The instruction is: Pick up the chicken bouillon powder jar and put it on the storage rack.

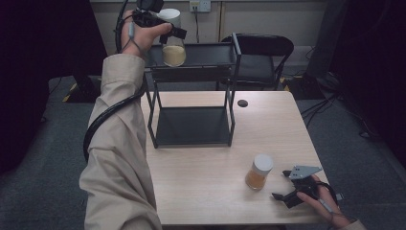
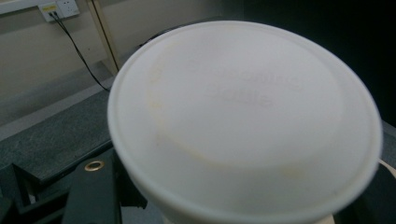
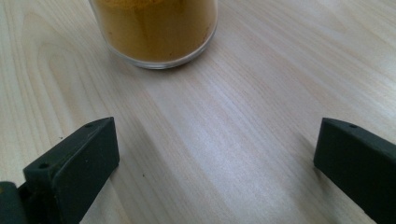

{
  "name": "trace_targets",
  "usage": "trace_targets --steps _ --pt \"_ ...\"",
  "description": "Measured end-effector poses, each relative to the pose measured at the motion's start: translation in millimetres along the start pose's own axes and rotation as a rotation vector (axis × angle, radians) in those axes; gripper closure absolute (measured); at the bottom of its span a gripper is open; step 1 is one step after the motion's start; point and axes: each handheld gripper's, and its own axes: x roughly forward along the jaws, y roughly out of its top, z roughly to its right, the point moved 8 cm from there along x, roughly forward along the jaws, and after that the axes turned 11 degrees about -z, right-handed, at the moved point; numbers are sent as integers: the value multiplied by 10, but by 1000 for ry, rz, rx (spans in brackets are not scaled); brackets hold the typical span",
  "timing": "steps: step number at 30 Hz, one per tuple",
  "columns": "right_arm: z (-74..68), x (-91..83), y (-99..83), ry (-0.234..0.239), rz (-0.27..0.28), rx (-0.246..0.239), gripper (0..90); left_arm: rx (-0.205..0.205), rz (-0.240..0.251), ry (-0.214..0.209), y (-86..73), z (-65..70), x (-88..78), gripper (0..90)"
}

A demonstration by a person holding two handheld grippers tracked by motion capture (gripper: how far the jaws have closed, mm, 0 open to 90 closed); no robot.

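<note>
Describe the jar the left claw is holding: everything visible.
The jar is clear, glass by the look of it, with a white round lid bearing faint raised lettering too blurred to read. Pale yellowish powder fills roughly its lower half. It stands upright, raised over the top shelf of the black rack, at the left end. The left claw is shut on its upper part, just under the lid.

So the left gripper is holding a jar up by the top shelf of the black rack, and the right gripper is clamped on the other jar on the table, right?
Not quite. The right gripper is open: the right gripper view shows its jaws spread wide, short of the orange-filled jar on the table. The rest holds: the left gripper does hold a white-lidded jar up by the black rack's top shelf.
</note>
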Motion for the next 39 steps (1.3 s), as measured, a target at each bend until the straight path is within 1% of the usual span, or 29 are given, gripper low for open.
trace_targets --steps 1,4,5,6,7,8,10,12,15,17,18,21,32,33,34,35,36,38,39 --pt "0 0 0 0 0 0 0 -1 -7 8 39 -21 60 348" --pt "-1 0 0 0 0 0 0 -9 -7 20 86 -55 149 347" --pt "-1 0 0 -1 0 0 0 -9 -7 20 86 -55 149 348" --pt "-1 0 0 -1 0 0 0 -11 -6 27 114 -80 206 348" --pt "-1 0 0 -1 0 0 0 -11 -6 27 114 -80 206 347" --pt "-1 0 0 -1 0 0 0 -16 -3 28 128 -111 263 347" --pt "-1 0 0 -1 0 1 0 -20 -1 29 130 -125 290 347" --pt "-1 0 0 -1 0 0 0 -22 -1 37 138 -159 356 347" --pt "-1 1 0 -1 1 0 0 -36 0 43 145 -192 406 347" --pt "-1 0 0 -1 0 0 0 -35 6 45 147 -201 410 347" --pt "-1 0 0 -1 0 0 0 -30 0 54 157 -199 425 346" --pt "-1 1 -1 -1 1 0 0 -29 6 61 154 -193 432 346" --pt "-1 0 -1 -1 1 0 0 -27 39 67 82 -181 439 342" --pt "-1 0 -1 -1 1 0 0 -33 50 68 74 -167 435 306" --pt "-1 0 -1 -1 1 0 0 -33 50 68 74 -167 435 267" --pt "-1 1 0 -1 1 0 0 -34 51 73 75 -157 426 267" --pt "-1 1 -1 -1 1 0 0 -39 53 83 73 -137 418 228" --pt "-1 1 -1 -1 1 0 0 -65 57 76 57 -121 397 140" --pt "-1 1 -1 -1 1 0 0 -68 52 75 47 -113 383 114"
